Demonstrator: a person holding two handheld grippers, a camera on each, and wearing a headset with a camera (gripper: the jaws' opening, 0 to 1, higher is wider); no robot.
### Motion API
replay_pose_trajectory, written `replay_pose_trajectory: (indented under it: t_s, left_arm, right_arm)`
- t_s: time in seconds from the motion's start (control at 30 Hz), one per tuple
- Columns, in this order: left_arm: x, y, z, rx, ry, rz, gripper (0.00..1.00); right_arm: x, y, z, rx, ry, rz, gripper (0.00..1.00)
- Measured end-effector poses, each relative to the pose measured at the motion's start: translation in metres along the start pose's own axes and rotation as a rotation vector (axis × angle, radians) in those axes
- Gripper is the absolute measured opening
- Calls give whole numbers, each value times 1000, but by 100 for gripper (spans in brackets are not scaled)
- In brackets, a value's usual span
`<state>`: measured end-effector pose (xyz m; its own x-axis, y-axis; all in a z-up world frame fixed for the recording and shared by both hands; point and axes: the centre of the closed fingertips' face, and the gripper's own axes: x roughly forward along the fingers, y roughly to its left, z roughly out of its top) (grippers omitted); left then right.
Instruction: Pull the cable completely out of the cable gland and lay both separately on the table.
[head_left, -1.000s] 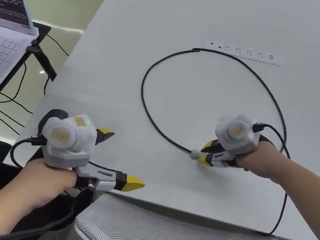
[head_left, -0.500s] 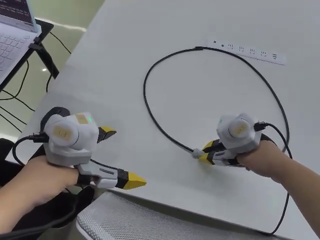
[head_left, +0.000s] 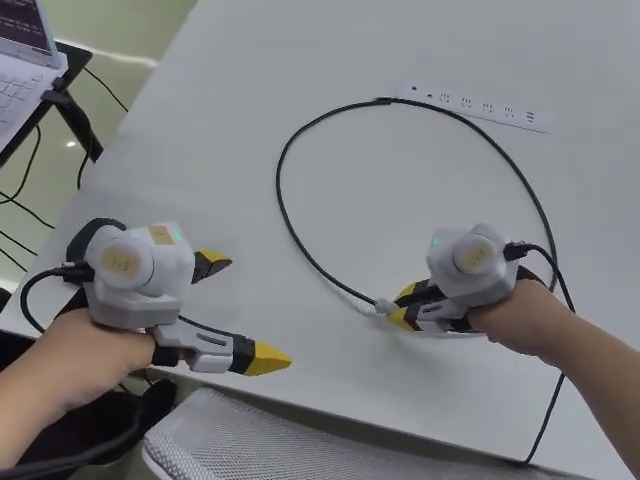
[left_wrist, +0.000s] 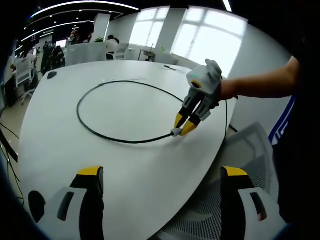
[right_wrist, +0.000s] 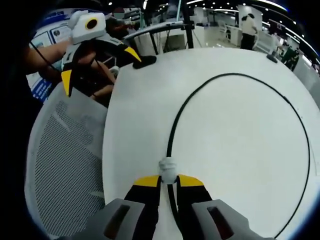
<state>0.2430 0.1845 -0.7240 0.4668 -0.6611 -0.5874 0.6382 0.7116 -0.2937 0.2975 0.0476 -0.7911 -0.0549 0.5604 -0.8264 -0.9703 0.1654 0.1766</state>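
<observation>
Left gripper (head_left: 240, 310) hovers spread and empty at the near edge of the table (head_left: 180, 150). To its right, the right gripper (right_wrist: 169, 180) pinches the black cable (head_left: 278, 190) just behind the small white cable gland (right_wrist: 168, 169), threaded on the cable's near end. By my judgement, the pull-out is not yet done. Beyond, the cable sweeps one wide loop toward the far power strip (head_left: 470, 105).
</observation>
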Motion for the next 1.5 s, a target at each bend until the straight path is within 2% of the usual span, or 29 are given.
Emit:
replay_pose_trajectory:
  t_s: [0.23, 0.5, 0.73, 0.83, 1.27, 1.5]
  left_arm:
    - [3, -5, 10, 17, -17, -21, 97]
    - [6, -16, 34, 70, -52, -62, 96]
    - [13, -27, 51, 111, -77, -101, 94]
    - [15, -32, 58, 129, -88, -122, 93]
    - [23, -54, 84, 171, -144, -206, 86]
    - [30, -63, 97, 204, -166, -243, 81]
  right_arm:
    - [-18, 11, 16, -33, 1, -4, 7]
    - [-42, 23, 37, -77, -8, -12, 7]
    - [-60, 30, 47, -121, 2, -25, 6]
    - [-68, 36, 51, -124, -1, -14, 6]
    - [-97, 42, 74, -182, -4, -10, 6]
    - [-108, 45, 80, -217, 6, 4, 6]
